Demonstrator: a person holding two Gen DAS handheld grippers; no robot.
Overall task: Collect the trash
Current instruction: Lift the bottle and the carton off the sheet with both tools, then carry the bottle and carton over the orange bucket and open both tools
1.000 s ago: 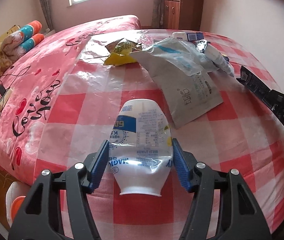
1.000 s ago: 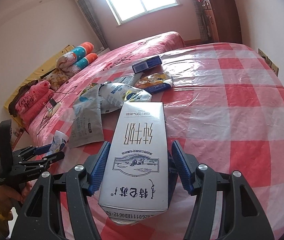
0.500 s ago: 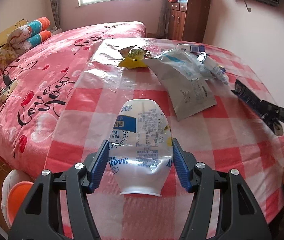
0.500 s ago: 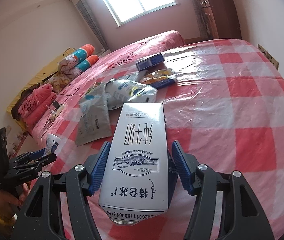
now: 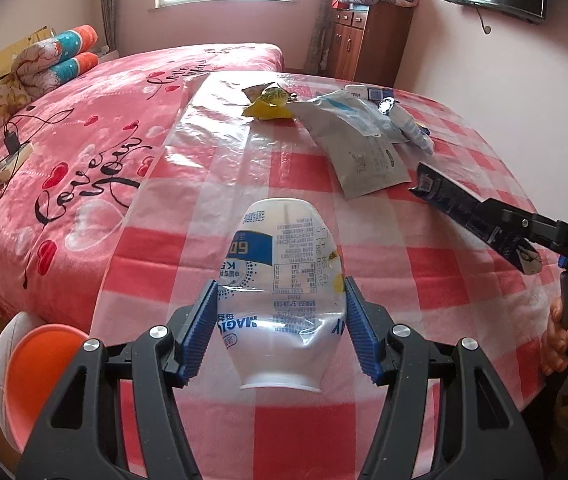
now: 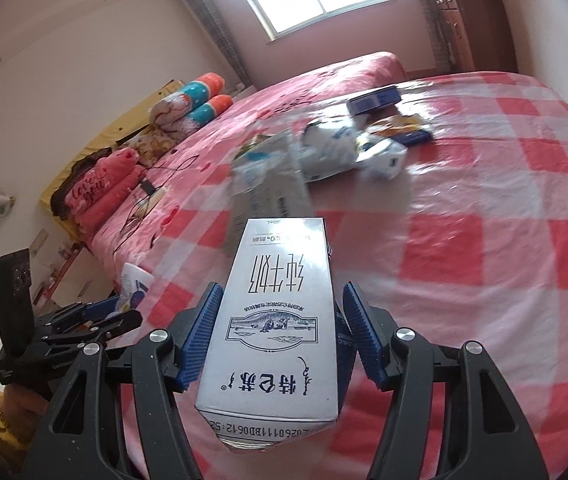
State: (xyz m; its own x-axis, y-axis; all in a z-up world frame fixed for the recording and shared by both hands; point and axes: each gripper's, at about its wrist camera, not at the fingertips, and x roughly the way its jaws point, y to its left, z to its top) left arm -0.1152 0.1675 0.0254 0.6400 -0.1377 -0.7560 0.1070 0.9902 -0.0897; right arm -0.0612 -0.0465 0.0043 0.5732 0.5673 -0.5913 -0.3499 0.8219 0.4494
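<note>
My left gripper (image 5: 279,332) is shut on a crushed white plastic bottle (image 5: 284,264) with a blue label, its mouth pointing back at the camera, above the checked table (image 5: 436,276). My right gripper (image 6: 279,336) is shut on a white milk carton (image 6: 275,312) with dark print. In the left wrist view that carton (image 5: 456,204) hangs edge-on at the right in the right gripper (image 5: 512,232). In the right wrist view the left gripper (image 6: 123,312) sits low at the left with the bottle (image 6: 133,284). More trash lies farther back: a yellow wrapper (image 5: 267,104) and a grey-white pouch (image 5: 364,156).
An orange bin (image 5: 39,368) stands on the floor below the table's near-left corner. A pink bed (image 5: 103,140) with rolled quilts borders the table on the left. A blue box (image 6: 372,100) and crumpled bags (image 6: 340,152) lie on the far side. A wooden cabinet (image 5: 368,44) stands by the back wall.
Both grippers have drawn back from the trash pile with bottle and carton still held. The pile looks farther off and the orange bin shows more at the lower left.
</note>
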